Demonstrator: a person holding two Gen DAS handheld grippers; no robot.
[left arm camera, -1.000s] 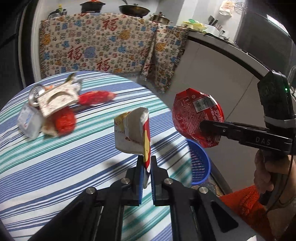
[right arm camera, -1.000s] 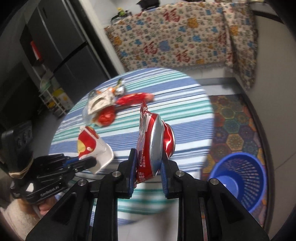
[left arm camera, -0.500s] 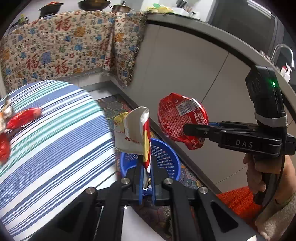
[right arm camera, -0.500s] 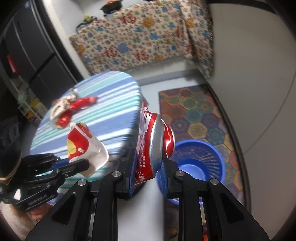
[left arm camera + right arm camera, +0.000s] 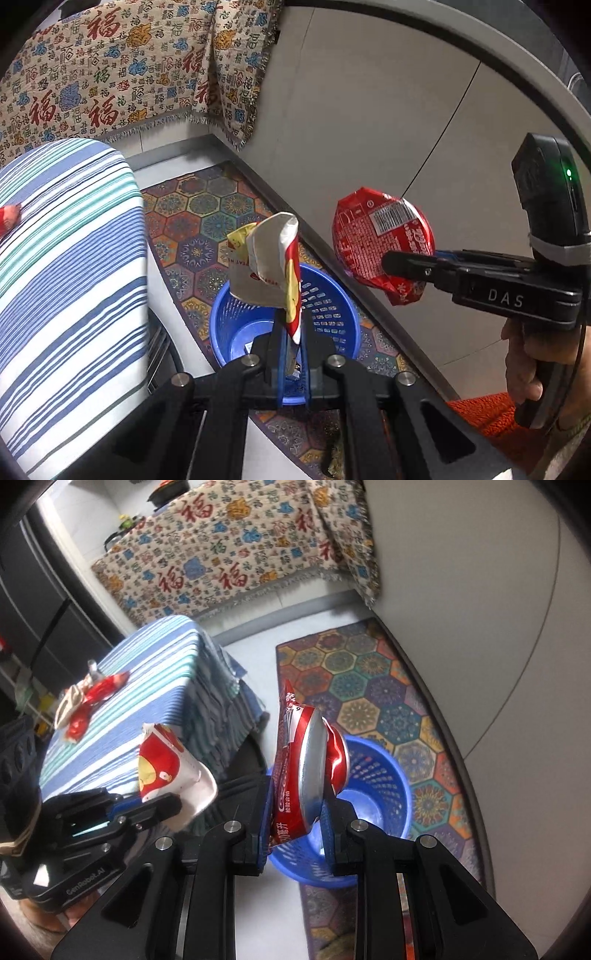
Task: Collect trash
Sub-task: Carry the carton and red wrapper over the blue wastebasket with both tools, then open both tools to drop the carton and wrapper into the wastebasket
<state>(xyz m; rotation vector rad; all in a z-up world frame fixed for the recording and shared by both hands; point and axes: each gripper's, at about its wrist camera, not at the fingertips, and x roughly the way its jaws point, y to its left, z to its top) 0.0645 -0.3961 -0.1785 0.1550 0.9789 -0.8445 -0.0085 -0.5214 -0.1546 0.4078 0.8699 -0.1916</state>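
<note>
Both hands have swung off the table (image 5: 66, 258) toward the floor since a second ago: the striped cloth that filled the left wrist view then is now pushed to its left edge, and the blue basket (image 5: 332, 314), then only a sliver past the table's right edge, sits under the fingers in both views.

Left to right. On the table's far left corner a heap of wrappers (image 5: 85, 701) lies uncollected, well apart from both hands. The left gripper (image 5: 291, 350) is pressed together on the bottom edge of a crumpled paper cup (image 5: 266, 262), which stands up above the basket's mouth in its own view; from the right wrist view the same cup hangs over the table's near edge, so how squarely it is over the basket I cannot tell. The basket stands on the patterned mat (image 5: 369, 686), just beside the table, with what looks like a little trash already in its bottom. The right gripper (image 5: 299, 805) pinches a flattened red bowl lid (image 5: 310, 768) on edge, near the basket's rim.

My guess is that the drop comes next, and the risks are plain. The cup is held by a thin fold and could cling to a pad, or tumble sideways and miss. The lid is wide and light; let go from off-centre it may sail, catch the rim, and land on the mat. The two grippers are also near each other, so a hurried release could knock one piece against the other.
</note>
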